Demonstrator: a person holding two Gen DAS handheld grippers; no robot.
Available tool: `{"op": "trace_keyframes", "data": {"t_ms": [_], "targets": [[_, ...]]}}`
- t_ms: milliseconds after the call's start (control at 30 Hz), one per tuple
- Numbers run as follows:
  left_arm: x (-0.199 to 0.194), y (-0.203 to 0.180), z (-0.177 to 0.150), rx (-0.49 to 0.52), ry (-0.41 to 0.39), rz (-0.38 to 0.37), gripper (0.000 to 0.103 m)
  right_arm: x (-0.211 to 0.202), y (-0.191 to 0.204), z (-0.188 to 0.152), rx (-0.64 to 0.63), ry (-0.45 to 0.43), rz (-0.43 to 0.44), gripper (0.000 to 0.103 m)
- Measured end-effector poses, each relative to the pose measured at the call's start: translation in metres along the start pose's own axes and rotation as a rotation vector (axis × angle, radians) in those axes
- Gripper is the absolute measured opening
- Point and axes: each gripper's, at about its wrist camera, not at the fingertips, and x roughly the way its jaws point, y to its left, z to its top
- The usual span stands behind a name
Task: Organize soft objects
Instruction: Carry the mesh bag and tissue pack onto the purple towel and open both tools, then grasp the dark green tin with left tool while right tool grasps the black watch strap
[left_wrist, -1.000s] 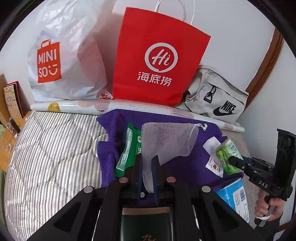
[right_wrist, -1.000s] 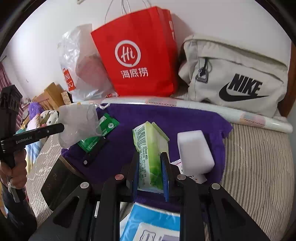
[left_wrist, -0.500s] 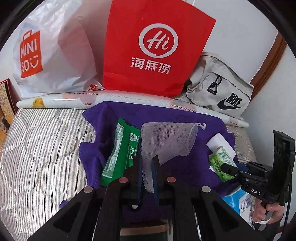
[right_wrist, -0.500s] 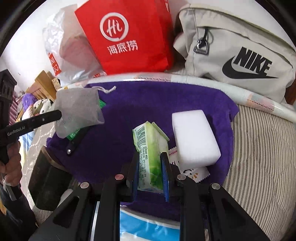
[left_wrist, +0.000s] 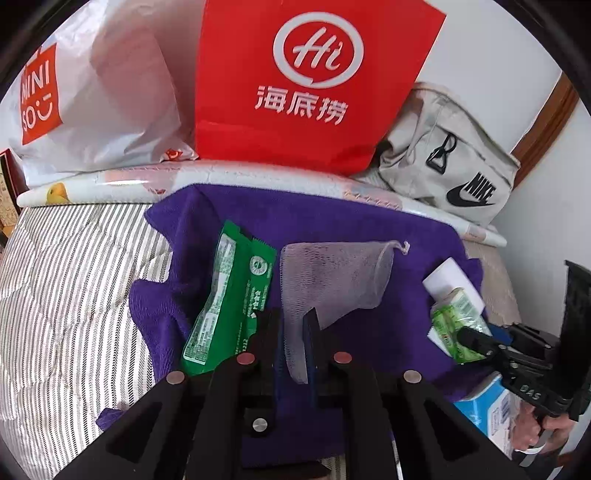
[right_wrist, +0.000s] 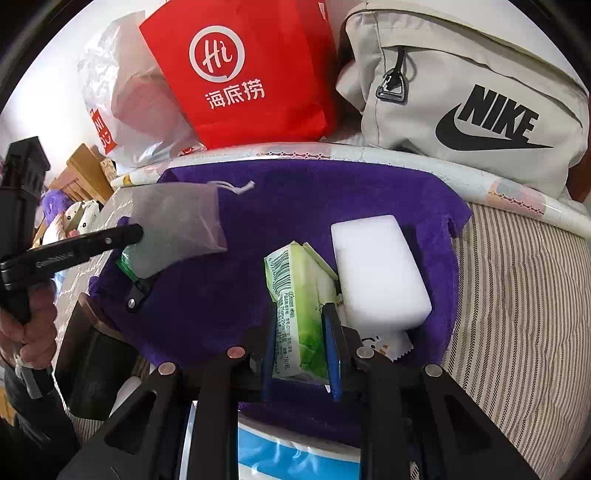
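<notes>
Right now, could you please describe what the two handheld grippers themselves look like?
Both are black plastic. The left gripper has blue-edged fingers, round silver bolt heads on angular struts, and white lettering along its side in the other view. The right gripper matches, with blue pads and white lettering on its body.

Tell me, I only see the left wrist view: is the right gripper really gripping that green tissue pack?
Observer: Yes, the tissue pack sits between the right gripper pads, though the jaws are opening.
Operator: What's beside it?
Observer: A white sponge, against the pack's right side, flat on the purple towel.
Operator: And my mesh bag?
Observer: In the right wrist view, the mesh bag hangs over the green sachet.
</notes>
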Motion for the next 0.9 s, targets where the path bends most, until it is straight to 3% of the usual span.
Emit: {"op": "trace_keyframes", "data": {"t_ms": [133,300,400,900], "targets": [[0.004,0.005,-0.002,-0.015,0.013,0.011,0.012,-0.006,-0.001,-0.001,-0.004,-0.024,0.0,0.04],[-0.002,0.009,-0.002,-0.016,0.01,0.04,0.021,-0.017,-0.002,0.001,0.005,-0.064,0.004,0.047],[-0.007,0.012,-0.003,-0.017,0.007,0.054,0.034,-0.024,-0.001,0.001,0.011,-0.083,-0.002,0.048],[-0.074,0.027,-0.04,-0.036,-0.062,0.069,0.034,-0.073,0.036,-0.033,-0.023,-0.12,-0.005,0.048]]}}
